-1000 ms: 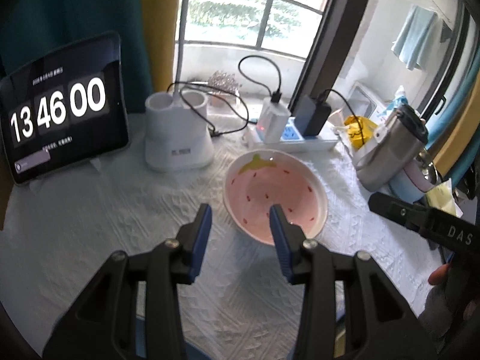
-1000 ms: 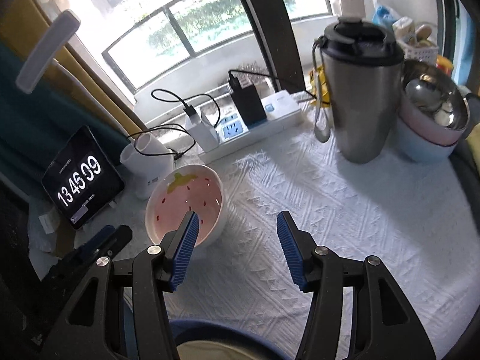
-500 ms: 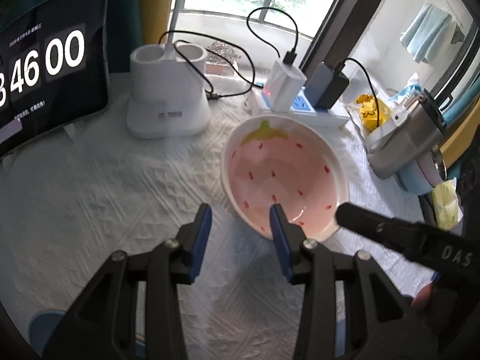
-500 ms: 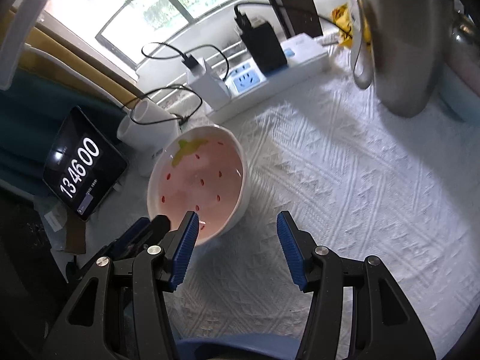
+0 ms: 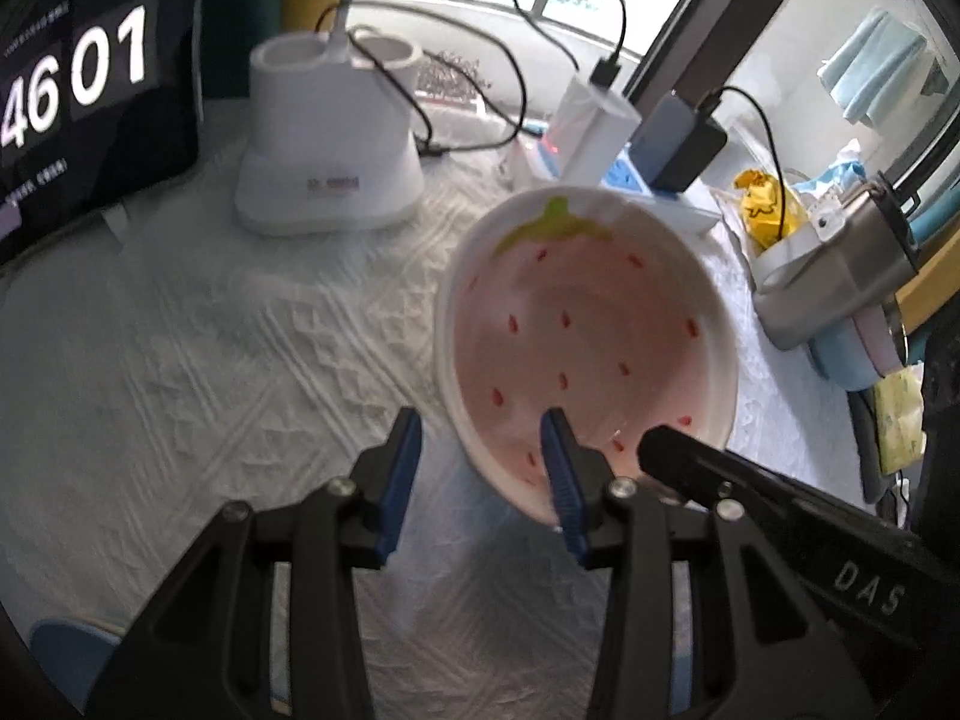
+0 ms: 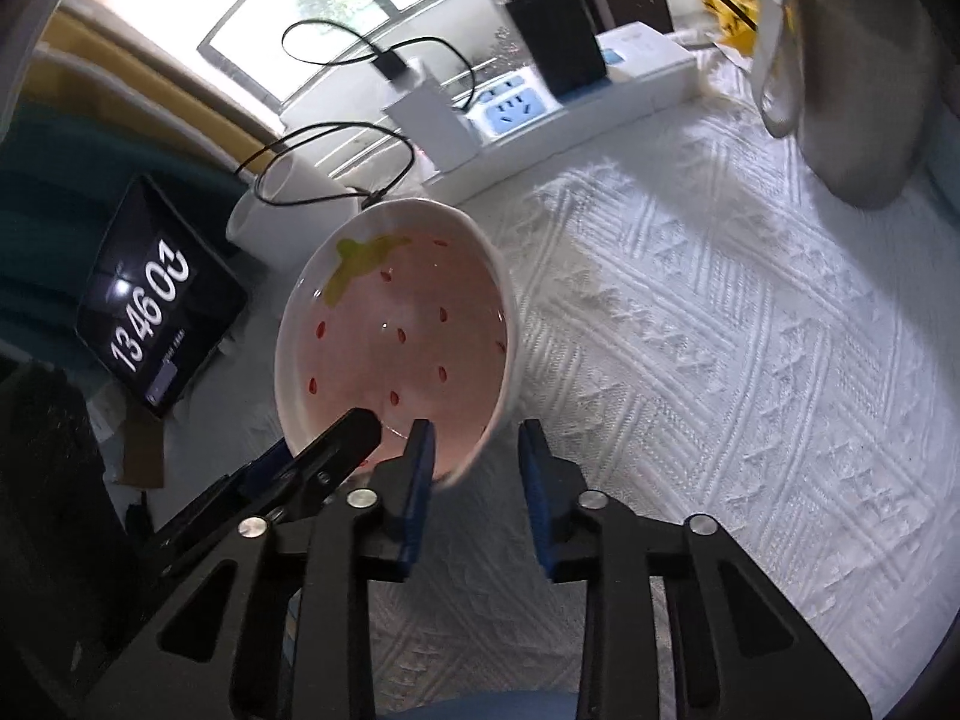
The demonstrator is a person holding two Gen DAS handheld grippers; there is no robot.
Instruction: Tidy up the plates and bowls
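The strawberry bowl (image 5: 591, 336), pink inside with red seed marks and a green leaf painted at its far rim, held nothing and sat on the white textured cloth (image 5: 228, 336), at about one o'clock from the left gripper (image 5: 483, 468). That gripper's jaws stood apart, straddling the bowl's near rim, one blue pad inside the bowl and the other outside over the cloth, neither visibly pressing. The right gripper (image 6: 474, 468) straddled the near rim at about eleven o'clock in its own view; its jaws had just been closing, yet a gap remained on both sides of the rim. At eleven o'clock from the bowl stood a white two-cup holder (image 5: 330, 144) with a cable running into it; the cups' contents could not be made out. A tablet clock (image 5: 78, 108) leaned at ten o'clock. A power strip (image 6: 576, 102) with chargers plugged in lay just behind the bowl at twelve, and a steel tumbler (image 5: 840, 264) leaned at two o'clock against stacked bowls (image 5: 852, 354).
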